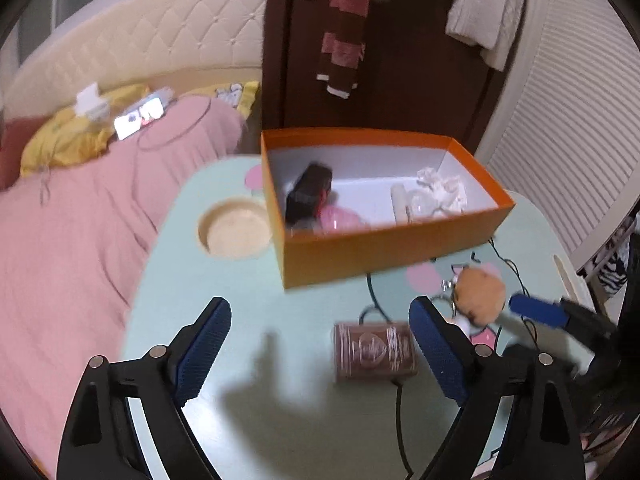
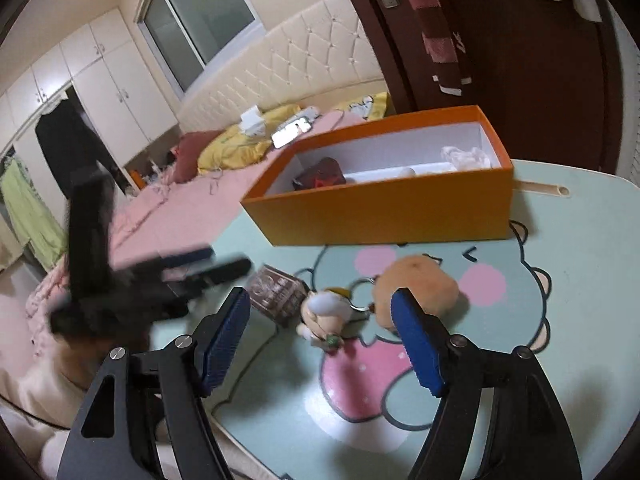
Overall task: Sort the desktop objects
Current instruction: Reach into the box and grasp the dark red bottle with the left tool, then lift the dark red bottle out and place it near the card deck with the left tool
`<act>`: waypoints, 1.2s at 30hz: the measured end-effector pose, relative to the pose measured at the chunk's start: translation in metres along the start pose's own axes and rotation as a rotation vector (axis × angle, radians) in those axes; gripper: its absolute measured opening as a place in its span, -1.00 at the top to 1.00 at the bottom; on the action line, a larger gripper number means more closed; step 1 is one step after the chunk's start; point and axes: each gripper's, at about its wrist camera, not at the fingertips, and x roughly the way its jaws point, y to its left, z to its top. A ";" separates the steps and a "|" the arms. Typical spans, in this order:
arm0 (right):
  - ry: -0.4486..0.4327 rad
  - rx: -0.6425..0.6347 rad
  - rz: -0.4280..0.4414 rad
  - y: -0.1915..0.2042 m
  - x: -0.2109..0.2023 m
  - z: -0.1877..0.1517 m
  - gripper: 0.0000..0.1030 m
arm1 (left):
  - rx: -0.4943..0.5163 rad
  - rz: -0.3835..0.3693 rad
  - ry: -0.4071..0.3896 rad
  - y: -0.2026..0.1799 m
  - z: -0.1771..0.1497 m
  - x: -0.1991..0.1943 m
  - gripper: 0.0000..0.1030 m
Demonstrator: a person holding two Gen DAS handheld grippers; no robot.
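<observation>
An open orange box (image 1: 384, 258) stands at the back of the mint table (image 1: 248, 288). It holds a dark item (image 1: 308, 196), something pink (image 1: 340, 218), a cream roll (image 1: 400, 204) and crumpled white stuff (image 1: 440, 192). My left gripper (image 1: 320, 308) hangs open above the table, with a small brown patterned box (image 1: 374, 350) lying below between its fingers. My right gripper (image 2: 320, 296) is open, low over a small pale figure (image 2: 326, 314) chained to a tan plush (image 2: 420, 280). Neither pad touches them. The brown box (image 2: 276, 292) lies just left of the figure.
A round cup recess (image 1: 234, 228) is sunk into the table left of the box. A thin black cable (image 1: 400, 400) runs across the tabletop. A bed with a pink blanket (image 1: 80, 220) adjoins the left edge. A dark door (image 1: 400, 60) and louvred wall stand behind.
</observation>
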 end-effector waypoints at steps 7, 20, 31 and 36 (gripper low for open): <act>-0.001 0.026 0.031 -0.009 -0.002 0.000 -0.43 | 0.111 -0.024 0.085 -0.017 0.080 0.014 -0.27; 0.017 0.121 0.091 -0.029 -0.002 0.001 -0.43 | 0.213 0.127 0.358 -0.017 0.114 0.125 0.22; 0.032 0.153 0.103 -0.035 0.000 -0.001 -0.43 | 0.236 0.128 0.341 -0.019 0.114 0.134 0.49; 0.032 0.161 0.102 -0.036 -0.001 -0.001 -0.43 | 0.201 0.078 0.246 -0.019 0.122 0.096 0.49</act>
